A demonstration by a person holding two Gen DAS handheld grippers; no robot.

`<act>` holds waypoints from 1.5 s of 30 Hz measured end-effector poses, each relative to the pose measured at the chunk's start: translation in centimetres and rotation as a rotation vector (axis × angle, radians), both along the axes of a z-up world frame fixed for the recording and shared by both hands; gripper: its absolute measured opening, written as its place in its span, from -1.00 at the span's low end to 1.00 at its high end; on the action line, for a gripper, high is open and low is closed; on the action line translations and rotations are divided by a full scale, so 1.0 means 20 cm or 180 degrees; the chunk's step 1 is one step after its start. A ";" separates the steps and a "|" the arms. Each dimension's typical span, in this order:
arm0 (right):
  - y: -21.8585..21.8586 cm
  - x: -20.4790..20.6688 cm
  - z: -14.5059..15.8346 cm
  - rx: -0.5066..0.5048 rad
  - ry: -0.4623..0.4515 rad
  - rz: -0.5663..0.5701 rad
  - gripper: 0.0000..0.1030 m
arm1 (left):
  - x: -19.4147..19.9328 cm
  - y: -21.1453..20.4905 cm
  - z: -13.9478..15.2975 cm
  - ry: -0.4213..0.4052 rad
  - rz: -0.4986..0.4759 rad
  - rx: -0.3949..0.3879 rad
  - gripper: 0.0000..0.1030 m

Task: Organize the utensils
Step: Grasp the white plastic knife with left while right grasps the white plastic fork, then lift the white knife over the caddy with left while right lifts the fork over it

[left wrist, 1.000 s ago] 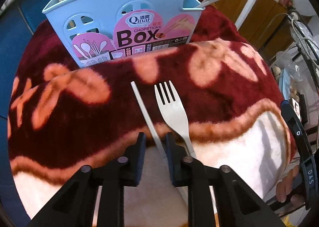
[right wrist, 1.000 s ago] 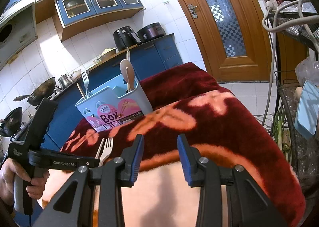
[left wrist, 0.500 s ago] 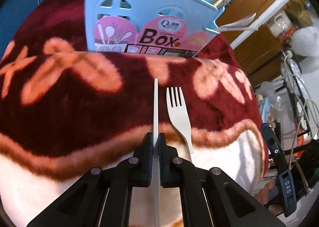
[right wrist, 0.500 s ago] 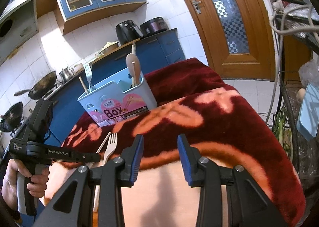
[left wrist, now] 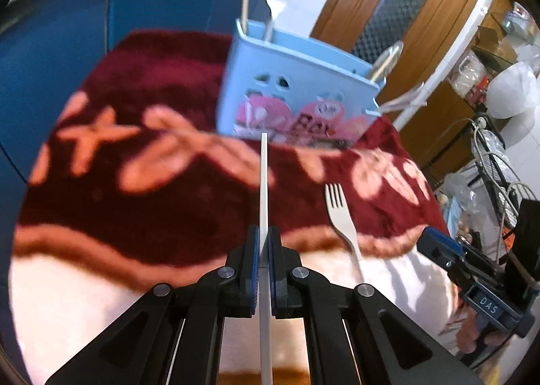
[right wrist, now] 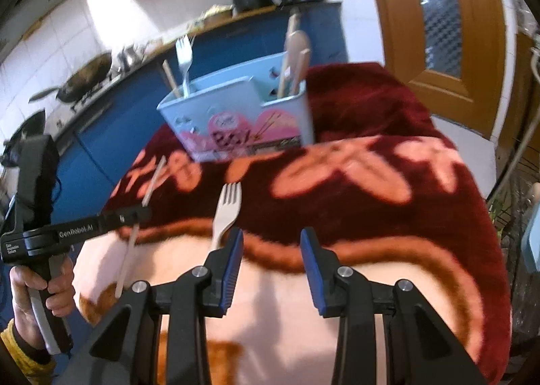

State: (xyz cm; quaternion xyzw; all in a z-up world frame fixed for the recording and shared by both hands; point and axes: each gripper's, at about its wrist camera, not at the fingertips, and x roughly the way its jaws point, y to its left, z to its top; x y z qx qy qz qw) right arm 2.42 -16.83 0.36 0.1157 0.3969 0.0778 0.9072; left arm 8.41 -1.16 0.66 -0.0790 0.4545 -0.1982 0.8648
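My left gripper is shut on a pale chopstick and holds it lifted above the red flowered blanket, pointing toward the light blue utensil box. In the right wrist view the left gripper holds the chopstick at the left. A pale fork lies on the blanket right of the chopstick. My right gripper is open and empty, with the fork just ahead of its left finger. The box holds a metal fork, chopsticks and a wooden spoon.
Blue kitchen cabinets and a counter with pans stand behind the blanket-covered table. A wooden door is at the back right. A wire rack with bags stands at the right.
My left gripper closed on the chopstick and lifted it off the blanket, moving left of the fork. My right gripper moved in toward the fork and the box.
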 end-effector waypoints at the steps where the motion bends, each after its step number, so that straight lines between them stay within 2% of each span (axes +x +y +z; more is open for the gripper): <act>1: 0.02 0.01 0.00 -0.0028 0.0038 0.0039 -0.25 | -0.01 0.01 0.01 -0.0054 0.0012 -0.0007 -0.92; 9: 0.18 0.15 -0.02 -0.0246 0.0550 0.0298 -0.25 | -0.04 0.09 0.06 -0.0424 0.0088 -0.0046 -0.92; 18: 0.26 0.29 -0.09 -0.0245 0.0951 0.0431 -0.26 | -0.06 0.15 0.10 -0.0662 0.0167 -0.0045 -0.92; 24: 0.27 0.34 -0.12 -0.0250 0.1069 0.0435 -0.31 | -0.07 0.15 0.12 -0.0794 0.0173 -0.0053 -0.92; 27: 0.25 0.35 -0.13 -0.0191 0.1109 0.0377 -0.47 | -0.08 0.13 0.13 -0.0843 0.0159 -0.0055 -0.92; 28: 0.24 0.35 -0.13 -0.0189 0.1109 0.0362 -0.60 | -0.08 0.13 0.13 -0.0851 0.0157 -0.0066 -0.92; 30: 0.21 0.34 -0.12 -0.0159 0.1086 0.0332 -0.78 | -0.08 0.13 0.14 -0.0870 0.0151 -0.0091 -0.92; 35: 0.16 0.30 -0.11 0.0049 0.0940 0.0295 -0.84 | -0.09 0.11 0.15 -0.0910 0.0136 -0.0121 -0.92; 42: 0.06 0.17 0.01 0.0373 0.0350 0.0230 -0.84 | -0.12 0.08 0.21 -0.1082 0.0129 -0.0214 -0.92; 45: 0.04 0.14 0.07 0.0398 0.0053 0.0188 -0.84 | -0.12 0.08 0.24 -0.1208 0.0151 -0.0279 -0.92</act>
